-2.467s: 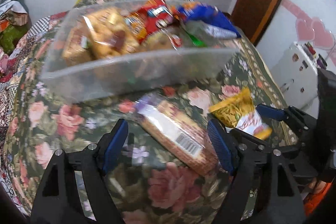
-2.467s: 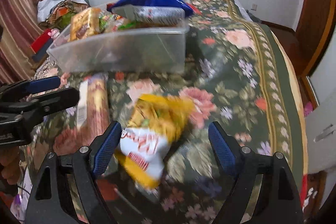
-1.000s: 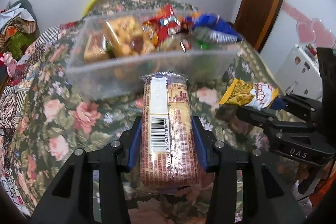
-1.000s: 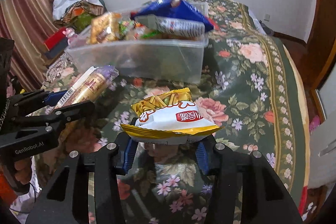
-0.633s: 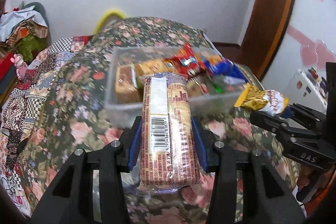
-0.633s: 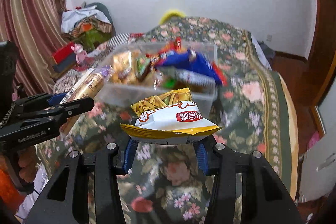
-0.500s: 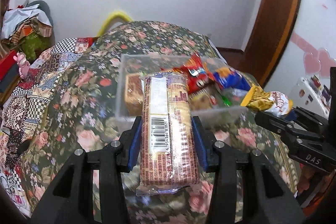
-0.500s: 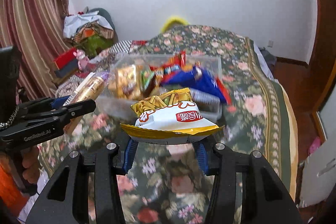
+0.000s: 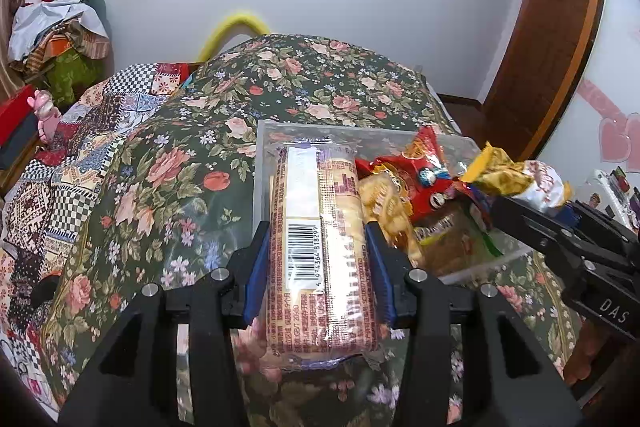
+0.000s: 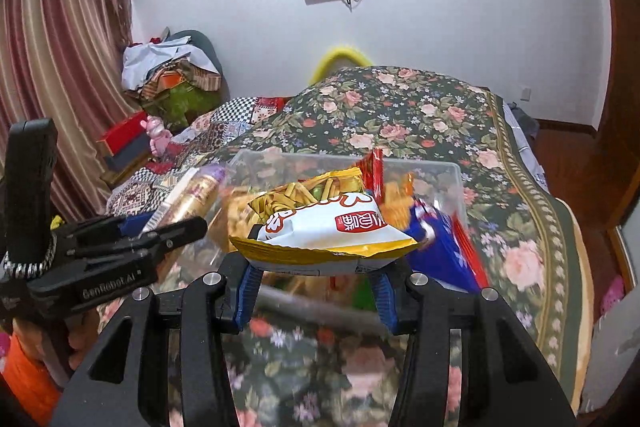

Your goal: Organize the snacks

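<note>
My left gripper [image 9: 316, 267] is shut on a long biscuit pack [image 9: 320, 247] with a barcode label and holds it above the near left side of a clear plastic bin [image 9: 264, 155]. My right gripper [image 10: 316, 291] is shut on a yellow and white snack bag [image 10: 324, 227] and holds it above the bin's near edge [image 10: 452, 175]. The bin holds several snack packs, among them a red one [image 9: 424, 175] and a blue one [image 10: 440, 247]. Each gripper shows in the other's view: the right one with its bag [image 9: 516, 179], the left one with its pack [image 10: 192, 199].
The bin sits on a bed with a dark floral cover [image 9: 168, 163]. A patchwork quilt [image 9: 60, 155] lies to the left. A pile of clothes [image 10: 168, 75] and curtains [image 10: 52, 47] stand at the far left. A wooden door frame [image 9: 548, 27] is at the right.
Both grippers closed on their packs, lifted them off the bed and carried them up and forward. They now hang over the bin.
</note>
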{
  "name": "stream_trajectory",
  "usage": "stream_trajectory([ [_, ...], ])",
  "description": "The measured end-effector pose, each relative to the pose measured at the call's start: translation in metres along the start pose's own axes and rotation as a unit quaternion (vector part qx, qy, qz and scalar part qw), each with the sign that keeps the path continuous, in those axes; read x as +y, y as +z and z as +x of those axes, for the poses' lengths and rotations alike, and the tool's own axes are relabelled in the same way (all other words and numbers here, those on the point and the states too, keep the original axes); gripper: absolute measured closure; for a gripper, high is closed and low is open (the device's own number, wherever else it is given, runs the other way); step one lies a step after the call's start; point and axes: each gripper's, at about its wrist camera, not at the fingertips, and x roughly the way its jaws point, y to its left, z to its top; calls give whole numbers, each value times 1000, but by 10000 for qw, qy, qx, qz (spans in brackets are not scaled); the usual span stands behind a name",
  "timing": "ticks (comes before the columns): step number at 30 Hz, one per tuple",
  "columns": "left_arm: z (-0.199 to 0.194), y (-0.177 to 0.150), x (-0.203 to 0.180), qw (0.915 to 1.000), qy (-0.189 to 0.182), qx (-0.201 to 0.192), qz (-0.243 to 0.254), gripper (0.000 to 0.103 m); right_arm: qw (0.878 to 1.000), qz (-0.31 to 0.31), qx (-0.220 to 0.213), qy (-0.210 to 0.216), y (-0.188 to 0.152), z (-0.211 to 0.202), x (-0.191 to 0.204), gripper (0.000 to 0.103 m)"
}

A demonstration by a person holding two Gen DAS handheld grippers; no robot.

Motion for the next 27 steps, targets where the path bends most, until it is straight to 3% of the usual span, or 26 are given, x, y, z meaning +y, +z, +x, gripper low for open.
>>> stream_trajectory([
  [13,20,11,6,9999,61,73,-69,55,9989,-234,359,-192,9,42,10,54],
  [18,16,11,9,9998,110,68,-115,50,9987,-341,313,-211,8,33,18,38],
  [27,-22,12,4,9998,59,-182,-109,50,9997,-213,37,-140,12,-1,17,37],
])
